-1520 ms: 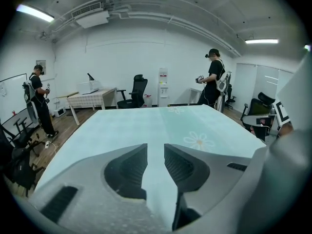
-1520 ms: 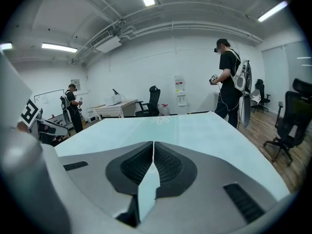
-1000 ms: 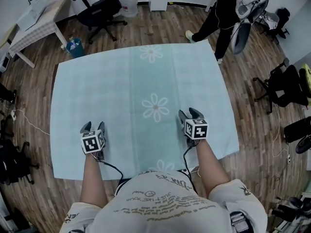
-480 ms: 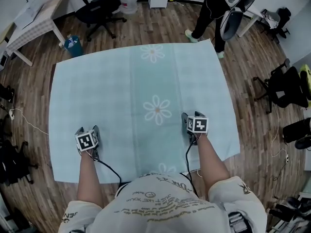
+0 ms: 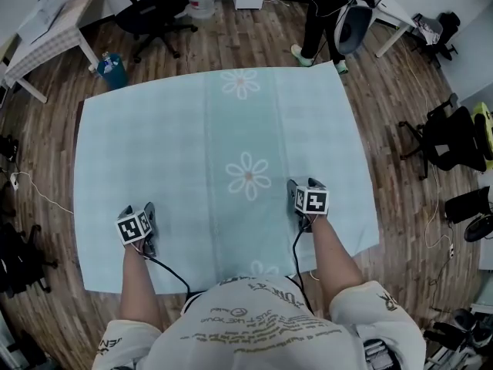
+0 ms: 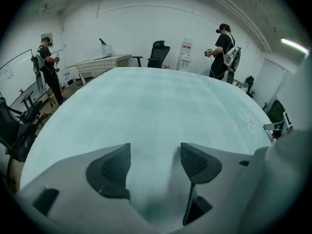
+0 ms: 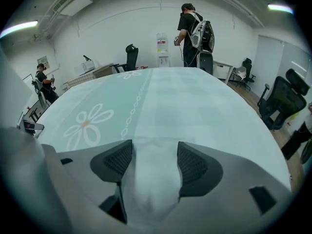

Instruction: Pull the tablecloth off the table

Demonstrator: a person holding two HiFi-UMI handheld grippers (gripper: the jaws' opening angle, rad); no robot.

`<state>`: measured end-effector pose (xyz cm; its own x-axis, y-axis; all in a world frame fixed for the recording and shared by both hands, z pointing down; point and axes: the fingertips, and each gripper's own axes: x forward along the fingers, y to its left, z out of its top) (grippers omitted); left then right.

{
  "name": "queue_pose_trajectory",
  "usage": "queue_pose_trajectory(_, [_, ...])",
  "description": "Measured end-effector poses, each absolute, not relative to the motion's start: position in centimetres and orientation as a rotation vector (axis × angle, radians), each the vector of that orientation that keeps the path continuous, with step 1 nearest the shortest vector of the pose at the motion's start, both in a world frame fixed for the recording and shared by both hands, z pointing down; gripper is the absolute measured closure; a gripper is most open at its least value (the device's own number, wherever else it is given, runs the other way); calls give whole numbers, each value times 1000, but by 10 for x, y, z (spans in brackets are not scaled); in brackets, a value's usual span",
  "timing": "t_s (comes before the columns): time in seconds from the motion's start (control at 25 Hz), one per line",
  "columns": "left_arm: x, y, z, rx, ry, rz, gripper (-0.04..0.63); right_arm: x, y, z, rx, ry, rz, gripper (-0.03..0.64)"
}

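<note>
A pale blue-green tablecloth [image 5: 231,122] with white daisies covers the whole table. My left gripper [image 5: 139,210] rests on it near the front left. Its jaws stand apart, with cloth [image 6: 155,145] lying loosely between the pads [image 6: 196,163]. On the cloth right of the middle daisy [image 5: 248,176] sits my right gripper [image 5: 303,184]. Here the jaws are also apart, and a raised fold of cloth [image 7: 152,165] bulges up between them. In the two gripper views my left gripper [image 6: 155,156] and right gripper [image 7: 154,156] both point across the table.
A person [image 5: 323,10] with a backpack stands just beyond the table's far right corner. A second person [image 6: 48,65] stands off to the left. Office chairs [image 5: 150,6], a checked side table [image 5: 54,33], a blue bin [image 5: 112,70] and more chairs [image 5: 447,141] ring the table on the wood floor.
My left gripper has slid a little left and toward the front edge. Both pairs of jaws stand wider than before. The person at the back has walked leftward.
</note>
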<state>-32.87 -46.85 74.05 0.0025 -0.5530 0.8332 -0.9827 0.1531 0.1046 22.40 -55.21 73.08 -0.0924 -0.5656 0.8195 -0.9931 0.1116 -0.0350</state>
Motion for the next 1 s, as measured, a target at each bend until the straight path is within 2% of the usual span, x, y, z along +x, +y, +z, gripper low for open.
queue_pose_trajectory(0.16, [-327,-469,739,1500,-1643,709,291,223,-552,731,1525,-1733,835,334])
queue_pose_trajectory(0.24, [-321,-470,739,1525,-1618,723,330,221,-552,732,1513,-1731,836,349])
queue_pose_trajectory(0.28, [-315,-472,740,1546,-1595,734,376,219,-552,732,1501,-1734,833,365])
queue_pose_trajectory(0.4, [-295,-476,740,1589,-1542,808,569,210,-553,732,1453,-1734,830,443])
queue_pose_trajectory(0.44, [-292,-477,740,1594,-1548,857,583,207,-554,732,1441,-1729,835,470])
queue_pose_trajectory(0.56, [-291,-477,739,1599,-1582,931,586,202,-553,732,1453,-1717,825,593])
queue_pose_trajectory(1.0, [-269,-468,696,1649,-1607,691,588,203,-545,696,1521,-1825,757,604])
